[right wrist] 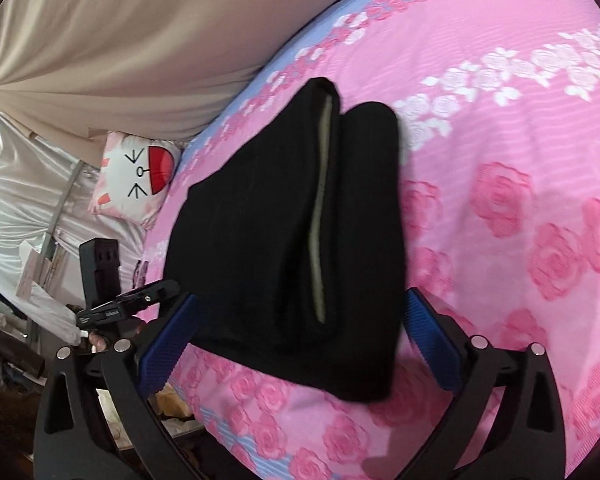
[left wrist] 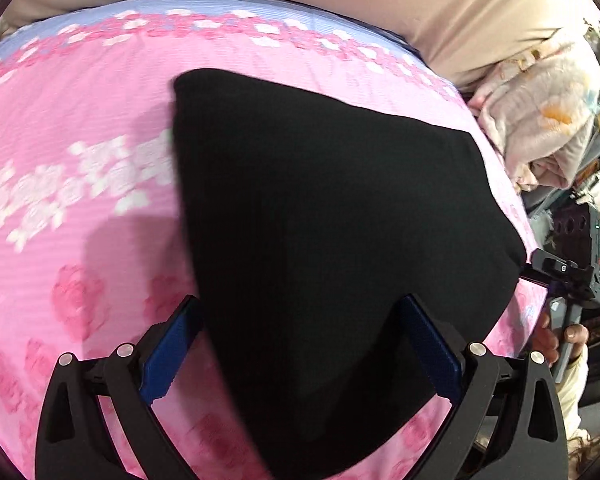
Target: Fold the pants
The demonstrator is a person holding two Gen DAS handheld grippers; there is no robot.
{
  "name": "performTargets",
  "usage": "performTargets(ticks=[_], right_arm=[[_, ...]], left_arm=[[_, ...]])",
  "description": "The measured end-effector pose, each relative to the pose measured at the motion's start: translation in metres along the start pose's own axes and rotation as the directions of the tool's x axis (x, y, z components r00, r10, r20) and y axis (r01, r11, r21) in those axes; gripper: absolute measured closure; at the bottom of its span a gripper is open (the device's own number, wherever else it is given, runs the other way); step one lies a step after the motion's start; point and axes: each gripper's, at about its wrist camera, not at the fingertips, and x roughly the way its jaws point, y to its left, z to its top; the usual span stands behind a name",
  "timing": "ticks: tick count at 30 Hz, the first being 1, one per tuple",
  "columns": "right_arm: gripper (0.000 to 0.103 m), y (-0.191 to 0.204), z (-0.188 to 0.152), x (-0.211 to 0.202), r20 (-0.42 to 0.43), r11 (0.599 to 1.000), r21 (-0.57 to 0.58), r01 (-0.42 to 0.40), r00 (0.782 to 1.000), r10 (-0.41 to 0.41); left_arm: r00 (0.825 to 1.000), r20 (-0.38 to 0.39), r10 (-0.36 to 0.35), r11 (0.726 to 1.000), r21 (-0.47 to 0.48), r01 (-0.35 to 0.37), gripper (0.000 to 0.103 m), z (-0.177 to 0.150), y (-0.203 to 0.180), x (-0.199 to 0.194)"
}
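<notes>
From my left wrist camera I see the black pants [left wrist: 324, 216] lying as a compact bundle on the pink rose-patterned bedspread [left wrist: 80, 120], reaching from the far middle of the bed down to the near edge. My left gripper [left wrist: 300, 344] stands with its blue pads apart on either side of the near tip of the cloth — I see no pinch, the fabric simply runs between them. At the right edge, just past the bundle's right corner, the other gripper's body shows with a hand [left wrist: 556, 340] on its handle. From my right wrist camera the same bundle [right wrist: 260, 240] shows its layers: stacked folds with a pale lining strip along the seam and a thick rolled edge at the far end. My right gripper [right wrist: 300, 344] is wide open, its pads clear of the cloth on both sides, nothing clamped. A cat-face cushion [right wrist: 136, 176] sits far left against the beige curtain [right wrist: 120, 40]. I judge the pants to be light, soft and limp — layers will slide over one another and sag if lifted by one point. I would grip through the full stack at a corner of the near folded edge, one gripper per corner.
</notes>
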Motion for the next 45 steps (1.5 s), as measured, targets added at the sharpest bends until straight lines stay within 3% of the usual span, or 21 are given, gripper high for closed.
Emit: performTargets(ticks=[3,5,6,7,10,13,16,18,22,26,27,29,30,33,35,36,37,38,39,40,45], right_arm=[[0.005,0.009,0.003,0.011,0.018,0.999,-0.024,0.029,0.999,-0.029],[0.005,0.011,0.005,0.015,0.040,0.998,-0.028,0.049,0.998,-0.048],[0.018,0.015,0.004,0.016,0.060,0.996,-0.036,0.087,0.995,-0.085],[0.051,0.022,0.003,0.019,0.079,0.983,-0.063,0.174,0.983,-0.169],[0.059,0.029,-0.003,0.019,0.105,0.973,-0.081,0.216,0.973,-0.207],[0.063,0.038,-0.005,0.015,0.136,0.963,-0.097,0.251,0.962,-0.237],[0.065,0.051,-0.007,0.004,0.166,0.959,-0.121,0.256,0.958,-0.235],[0.065,0.064,-0.009,-0.007,0.176,0.958,-0.149,0.246,0.960,-0.219],[0.065,0.070,-0.024,-0.026,0.138,0.966,-0.151,0.208,0.972,-0.188],[0.059,0.035,-0.047,-0.007,0.071,0.976,-0.067,0.206,0.977,-0.202],[0.055,0.027,-0.048,-0.008,0.082,0.985,-0.031,0.168,0.983,-0.165],[0.036,0.020,-0.047,-0.009,0.087,0.989,0.001,0.147,0.985,-0.147],[0.028,0.018,-0.047,-0.007,0.085,0.989,0.013,0.146,0.986,-0.147],[0.018,0.025,-0.048,-0.004,0.106,0.989,-0.032,0.141,0.985,-0.137],[0.023,0.034,-0.051,0.001,0.122,0.982,-0.063,0.177,0.978,-0.168],[0.043,0.036,-0.052,0.002,0.126,0.979,-0.073,0.191,0.975,-0.181],[0.053,0.036,-0.053,0.002,0.125,0.979,-0.068,0.190,0.975,-0.181],[0.057,0.034,-0.053,-0.001,0.131,0.985,-0.044,0.165,0.979,-0.158],[0.060,0.036,-0.052,-0.003,0.136,0.987,-0.036,0.155,0.980,-0.148],[0.061,0.041,-0.052,-0.007,0.150,0.986,-0.043,0.159,0.977,-0.151],[0.062,0.064,-0.054,-0.024,0.162,0.986,-0.080,0.146,0.978,-0.132]], left_arm=[[0.999,0.008,0.038,0.999,0.021,-0.038,0.007,0.006,-0.011,0.008],[0.997,0.025,0.076,0.997,0.012,-0.076,0.014,0.007,-0.016,0.009],[0.995,0.033,0.093,0.996,0.011,-0.093,0.021,0.007,-0.018,0.009],[0.993,0.050,0.109,0.994,0.009,-0.110,0.030,0.006,-0.022,0.006],[0.984,0.101,0.146,0.989,0.012,-0.148,0.052,0.001,-0.027,-0.006],[0.978,0.129,0.162,0.987,0.000,-0.163,0.064,-0.003,-0.030,-0.014],[0.973,0.152,0.174,0.984,0.015,-0.179,0.068,-0.007,-0.038,-0.026],[0.977,0.155,0.145,0.988,0.022,-0.150,0.069,-0.011,-0.042,-0.039],[0.995,0.099,0.015,1.000,-0.006,-0.015,0.067,-0.028,-0.035,-0.058],[0.999,0.034,0.028,0.999,-0.032,-0.027,0.061,-0.049,-0.025,-0.034],[0.999,0.040,0.034,0.999,-0.038,-0.032,0.053,-0.050,-0.024,-0.032],[0.997,0.043,0.062,0.994,-0.089,-0.058,0.034,-0.049,-0.022,-0.031],[0.995,0.037,0.095,0.989,-0.114,-0.090,0.014,-0.049,-0.020,-0.028],[0.991,0.054,0.124,0.985,-0.128,-0.116,0.008,-0.051,-0.017,-0.023],[0.989,0.065,0.135,0.985,-0.119,-0.127,0.008,-0.053,-0.019,-0.022],[0.988,0.076,0.131,0.986,-0.112,-0.122,0.013,-0.055,-0.020,-0.023],[0.990,0.088,0.110,0.990,-0.095,-0.101,0.041,-0.057,-0.022,-0.024],[0.994,0.091,0.061,0.995,-0.086,-0.053,0.049,-0.059,-0.023,-0.027],[0.992,0.106,0.068,0.995,-0.086,-0.059,0.062,-0.058,-0.026,-0.032],[0.990,0.119,0.071,0.996,-0.057,-0.065,0.066,-0.057,-0.031,-0.040],[0.987,0.151,0.057,0.998,-0.008,-0.057,0.069,-0.057,-0.047,-0.069]])
